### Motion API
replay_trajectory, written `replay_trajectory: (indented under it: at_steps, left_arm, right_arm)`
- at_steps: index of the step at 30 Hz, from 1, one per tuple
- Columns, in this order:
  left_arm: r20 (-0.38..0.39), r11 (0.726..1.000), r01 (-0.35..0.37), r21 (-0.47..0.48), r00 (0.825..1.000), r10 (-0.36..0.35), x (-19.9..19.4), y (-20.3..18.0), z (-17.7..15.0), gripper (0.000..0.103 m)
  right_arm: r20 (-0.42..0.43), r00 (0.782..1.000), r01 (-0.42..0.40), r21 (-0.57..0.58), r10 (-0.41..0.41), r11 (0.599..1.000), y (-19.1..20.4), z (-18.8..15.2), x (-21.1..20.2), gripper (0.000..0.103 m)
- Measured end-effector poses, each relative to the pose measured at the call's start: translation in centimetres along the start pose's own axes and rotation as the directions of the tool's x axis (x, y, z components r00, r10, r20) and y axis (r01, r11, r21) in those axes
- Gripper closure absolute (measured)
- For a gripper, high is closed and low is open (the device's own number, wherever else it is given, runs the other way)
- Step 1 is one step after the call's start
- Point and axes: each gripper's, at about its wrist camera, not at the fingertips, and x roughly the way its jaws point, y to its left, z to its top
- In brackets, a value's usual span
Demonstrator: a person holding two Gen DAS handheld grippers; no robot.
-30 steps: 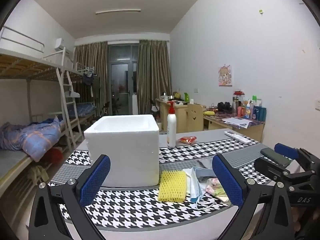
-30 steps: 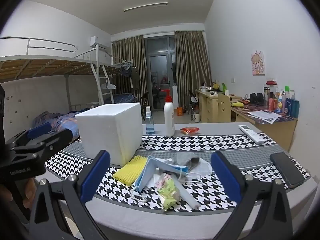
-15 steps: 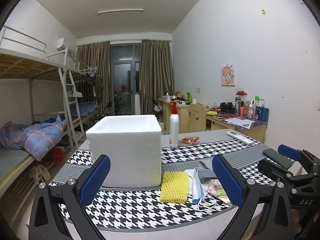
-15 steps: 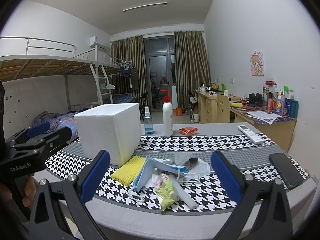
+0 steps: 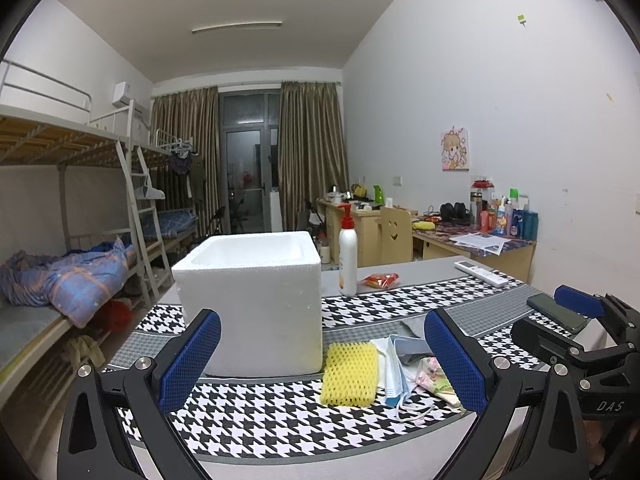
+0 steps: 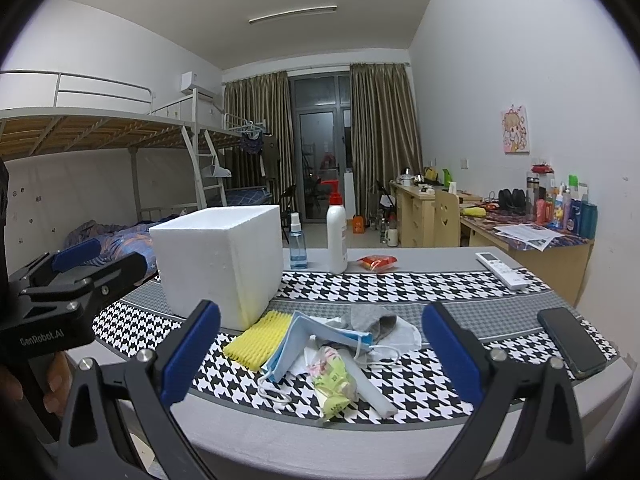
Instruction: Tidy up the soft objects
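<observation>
Right gripper (image 6: 320,354), fingers (image 6: 191,354) spread wide and holding nothing; between and just beyond them on the desk (image 6: 400,284) lies the soft pile (image 6: 332,344). Left gripper (image 5: 322,364) likewise spread, framing the yellow foam net (image 5: 351,373) beside the foam box (image 5: 250,300).

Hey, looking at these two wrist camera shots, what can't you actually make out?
- Inside of the foam box: left wrist view shows only its rim; right wrist view only its outer walls.
- Spray bottle: hidden behind the foam box in the left wrist view.
- Soft pile under the face mask: layers overlap, so lower items are unclear.
- Pump bottle label: too small to read.
- Phone: partly covered by the right gripper.
</observation>
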Motion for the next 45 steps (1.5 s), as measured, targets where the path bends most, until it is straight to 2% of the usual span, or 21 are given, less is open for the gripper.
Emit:
replay_trajectory:
  at_steps: [24, 32, 45]
  left_arm:
    - [-0.015, 1.000, -0.006, 0.006, 1.000, 0.006, 1.2, 0.3, -0.1, 0.001]
    - [-0.082, 1.000, 0.012, 0.008, 0.997, -0.011, 3.7, 0.3, -0.9, 0.001]
    - [-0.211, 0.999, 0.039, 0.021, 0.977, -0.034, 8.2, -0.2, -1.9, 0.001]
  right_arm:
    - [-0.016, 1.000, 0.023, 0.012, -0.023, 1.000, -0.8, 0.3, 0.8, 0.001]
    - [-0.059, 0.997, 0.041, 0.017, -0.040, 0.999, -1.6, -0.1, 2.6, 0.001]
    - [-0.135, 0.990, 0.045, 0.041, -0.039, 0.998, -2.8, -0.6, 5.8, 0.001]
